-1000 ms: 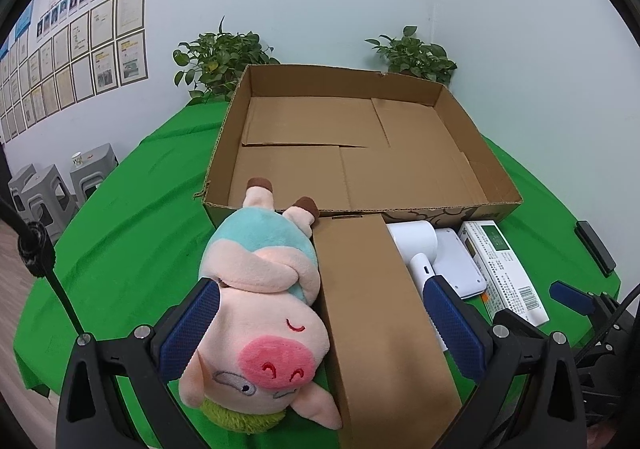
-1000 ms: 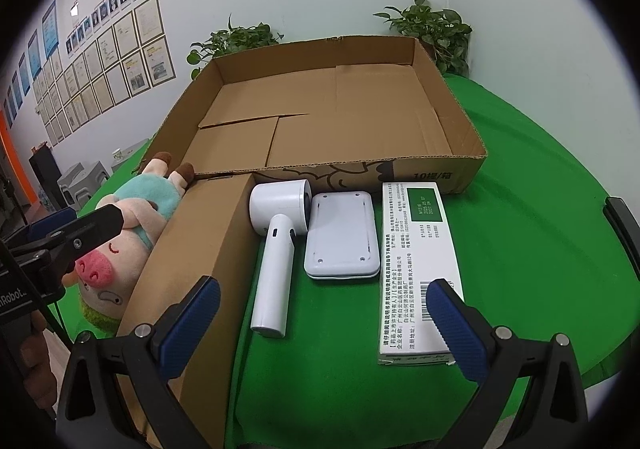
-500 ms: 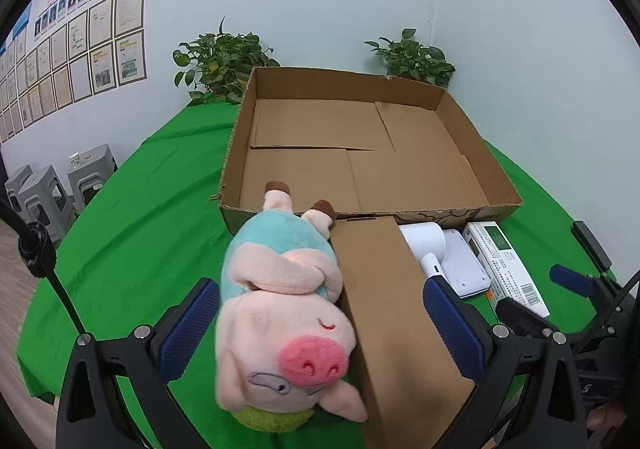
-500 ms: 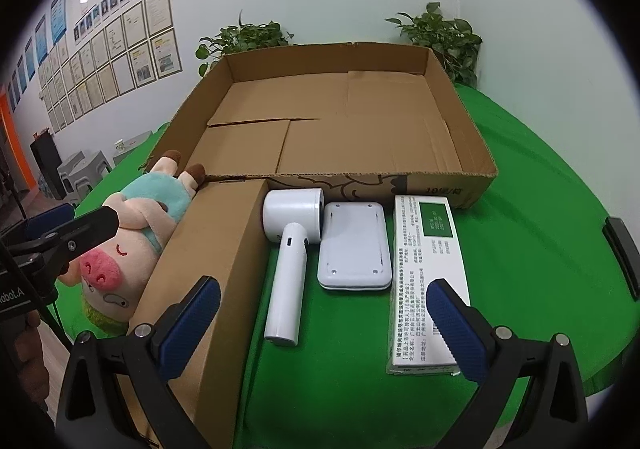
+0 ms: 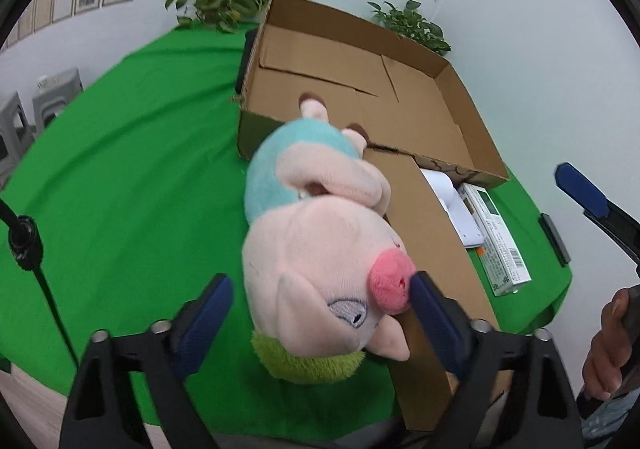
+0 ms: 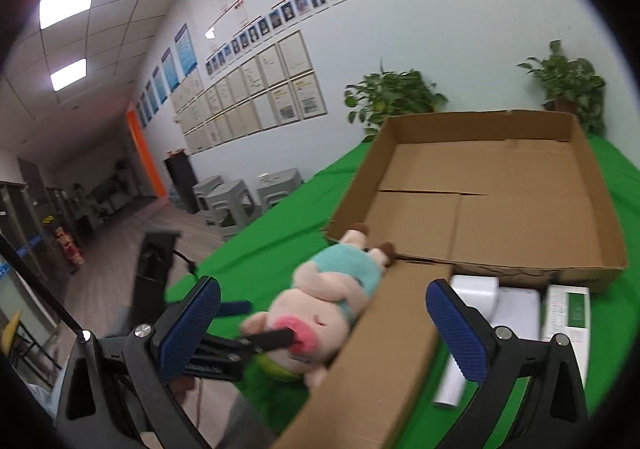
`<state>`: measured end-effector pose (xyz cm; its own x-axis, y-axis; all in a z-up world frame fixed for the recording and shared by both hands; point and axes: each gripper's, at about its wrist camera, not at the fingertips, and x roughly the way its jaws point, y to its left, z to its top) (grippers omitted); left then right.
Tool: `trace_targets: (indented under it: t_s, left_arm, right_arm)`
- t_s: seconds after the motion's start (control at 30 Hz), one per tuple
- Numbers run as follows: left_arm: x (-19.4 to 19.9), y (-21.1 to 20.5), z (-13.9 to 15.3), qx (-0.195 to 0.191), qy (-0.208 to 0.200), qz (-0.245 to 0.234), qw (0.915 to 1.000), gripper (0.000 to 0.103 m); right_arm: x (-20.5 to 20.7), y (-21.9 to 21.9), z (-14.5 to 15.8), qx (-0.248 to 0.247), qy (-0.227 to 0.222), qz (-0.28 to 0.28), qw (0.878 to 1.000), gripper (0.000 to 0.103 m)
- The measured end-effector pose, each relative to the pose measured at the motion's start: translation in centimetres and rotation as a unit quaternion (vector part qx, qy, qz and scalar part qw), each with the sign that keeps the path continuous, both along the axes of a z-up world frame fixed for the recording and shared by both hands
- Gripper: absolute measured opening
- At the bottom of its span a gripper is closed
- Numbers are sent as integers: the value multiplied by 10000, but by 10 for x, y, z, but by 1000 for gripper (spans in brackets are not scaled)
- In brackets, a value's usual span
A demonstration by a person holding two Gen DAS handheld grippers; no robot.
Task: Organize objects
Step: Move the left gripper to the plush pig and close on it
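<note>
A plush pig is seen lying on the green tablecloth, its feet against the front wall of the open cardboard box and its side along the folded-down flap; the left gripper is set around the pig's head, its jaws having just been closing; the right-hand pad is seen touching the pink snout, while a strip of cloth is still visible beside the left-hand pad, so no firm clamp is shown; the right gripper is held apart with nothing between its pads; a white hair dryer, a white flat device and a printed carton are laid beside the flap.
</note>
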<state>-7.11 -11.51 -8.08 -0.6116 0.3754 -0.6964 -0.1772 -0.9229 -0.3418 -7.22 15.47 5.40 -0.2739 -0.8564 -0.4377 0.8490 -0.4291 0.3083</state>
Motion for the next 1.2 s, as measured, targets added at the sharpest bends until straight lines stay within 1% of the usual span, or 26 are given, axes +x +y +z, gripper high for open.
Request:
trace_targets:
  t_s: [0.07,0.1,0.13,0.2,0.23,0.4,0.57,0.67,0.73,0.83,0.9,0.97,1.0,1.07,1.2]
  left_arm:
    - [0,0,-6,141,36,-63,9999,70]
    - [1,-1,-7,137,100,-72,9998,65]
    - [3,-2,-7,129,132,-96,9998,62]
    - [7,-8,-6,233,169,-74,9996,53]
    - [9,-12,-7,274,191,-54,9994,51]
    - [25,-32,-4,382,237,-11,9990,40]
    - [43,-52,-4,475,151,103,9987,37]
    - [47,-58,-4,503,125,155,9985,36]
    - [46,-60,-4,491,136,196,9985,35]
    - [44,-62,-3,505,129,232,9984,34]
    - [42,-61,-1,456,136,241,9986,33]
    - [41,-60,-1,420,136,244,9987,32]
    - [41,-57,0,388,135,238,9989,32]
    - [40,-53,0,335,130,235,9991,32]
    - [39,-48,0,247,120,274,9992,31]
  right_arm:
    - [2,-13,-1,51,-147,104,9998,103]
    - [3,-23,-2,118,-208,156,9996,103]
    - [2,-29,-2,196,-241,180,9994,103]
    - [2,-45,-5,357,-322,270,9985,103]
    - [1,-51,-7,413,-388,297,9980,103]
    - [-10,-88,-25,804,-1040,447,9903,103]
    - [-17,-115,-42,1171,-1498,528,9803,103]
    - [-14,-129,-51,1418,-1599,531,9755,102]
    - [-14,-137,-60,1611,-1734,555,9700,103]
    - [-15,-140,-65,1770,-1720,492,9678,102]
    - [-17,-137,-66,1855,-1638,421,9680,96]
    - [-20,-133,-68,1970,-1555,270,9676,74]
    - [-23,-128,-70,1935,-1618,286,9672,74]
    - [-24,-124,-73,1933,-1674,292,9663,69]
    - [-26,-121,-76,1949,-1625,336,9667,62]
